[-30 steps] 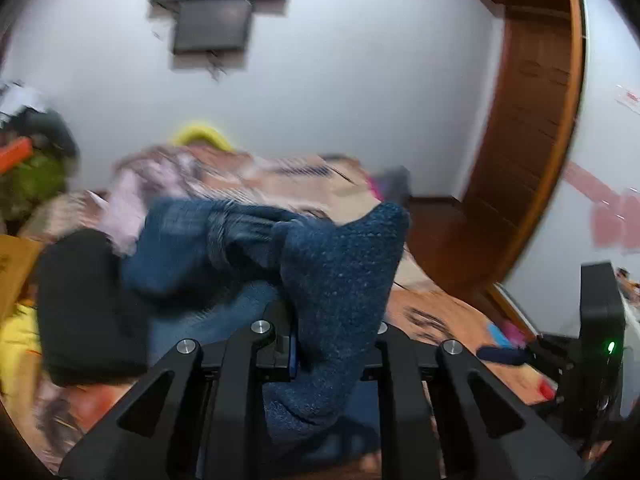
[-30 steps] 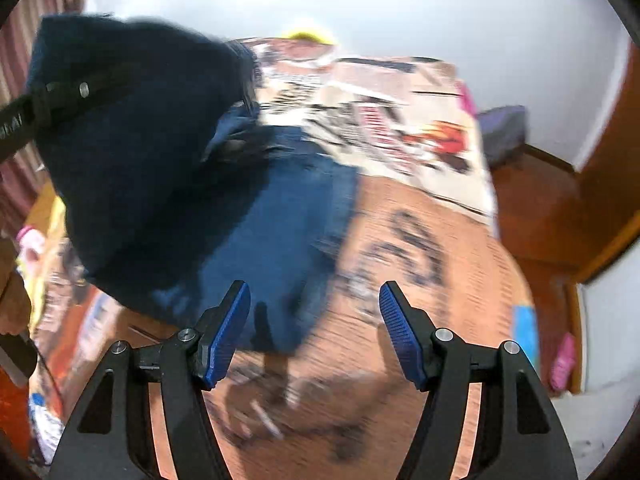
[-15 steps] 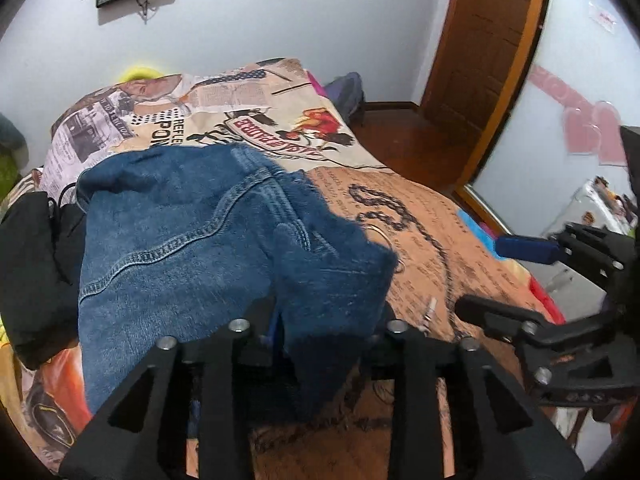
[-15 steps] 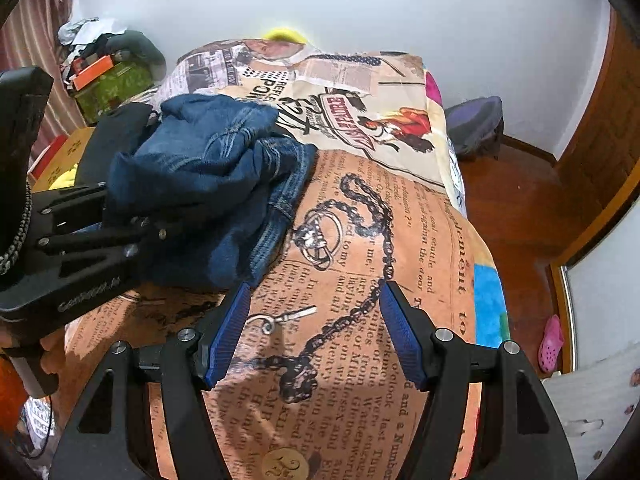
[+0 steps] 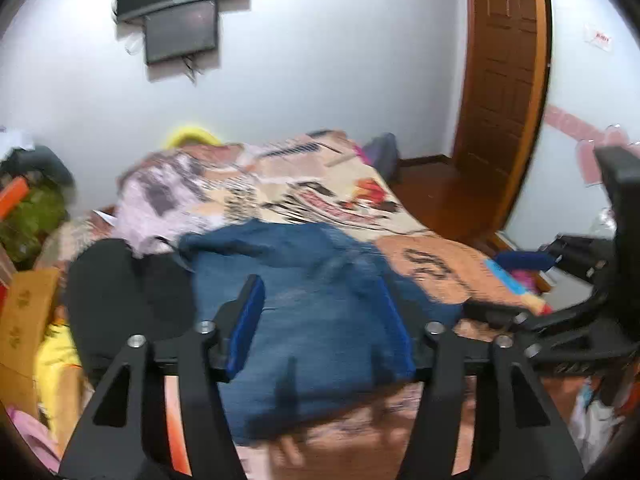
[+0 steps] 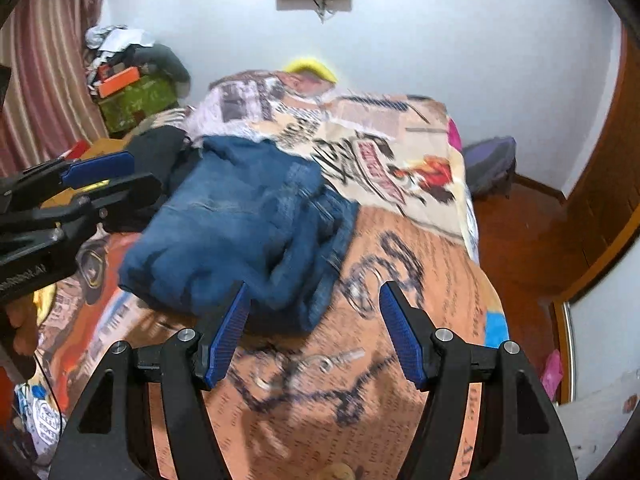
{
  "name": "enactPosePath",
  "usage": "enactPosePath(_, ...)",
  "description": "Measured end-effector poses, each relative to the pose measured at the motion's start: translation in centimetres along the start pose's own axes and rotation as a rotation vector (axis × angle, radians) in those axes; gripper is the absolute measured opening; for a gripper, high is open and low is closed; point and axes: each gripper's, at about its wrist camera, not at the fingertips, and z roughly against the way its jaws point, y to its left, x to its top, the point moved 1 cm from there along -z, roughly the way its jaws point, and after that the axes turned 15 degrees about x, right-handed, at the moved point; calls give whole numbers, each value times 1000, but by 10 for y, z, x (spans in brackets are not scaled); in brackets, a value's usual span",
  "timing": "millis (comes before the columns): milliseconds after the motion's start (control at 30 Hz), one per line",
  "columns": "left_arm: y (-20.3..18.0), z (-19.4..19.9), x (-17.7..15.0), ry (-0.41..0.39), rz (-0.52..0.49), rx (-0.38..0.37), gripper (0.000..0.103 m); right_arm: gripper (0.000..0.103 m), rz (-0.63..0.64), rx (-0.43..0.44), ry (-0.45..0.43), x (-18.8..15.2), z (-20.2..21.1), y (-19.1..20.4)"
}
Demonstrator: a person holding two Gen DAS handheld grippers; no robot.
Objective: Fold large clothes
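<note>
Folded blue jeans lie on the bed with the printed cover; they also show in the right wrist view. My left gripper is open and empty, just above the near edge of the jeans. It shows from the side in the right wrist view. My right gripper is open and empty over the bed cover, just right of the jeans' near corner. Its arm shows at the right of the left wrist view.
A black garment lies left of the jeans. Cardboard boxes and a cluttered pile stand at the left. A wooden door and bare floor are on the right. A dark bag sits beside the bed.
My left gripper opened and let go of the jeans, which now lie folded on the bed. It pulled back and tilted up. The right gripper stayed open.
</note>
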Motion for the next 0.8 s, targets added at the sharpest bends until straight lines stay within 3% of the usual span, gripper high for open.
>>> enactPosePath(167,29,-22,-19,49,-16,105,66,67,14,52,-5,18,-26,15)
enactPosePath(300,43,-47,-42,144,9,96,66,67,-23,88,58,17,-55,16)
enactPosePath(500,51,-77,-76,261,45,91,67,67,-27,35,132,-5,-66,1)
enactPosePath(800,50,-66,-91,258,29,106,67,70,-87,73,169,-22,-48,-19)
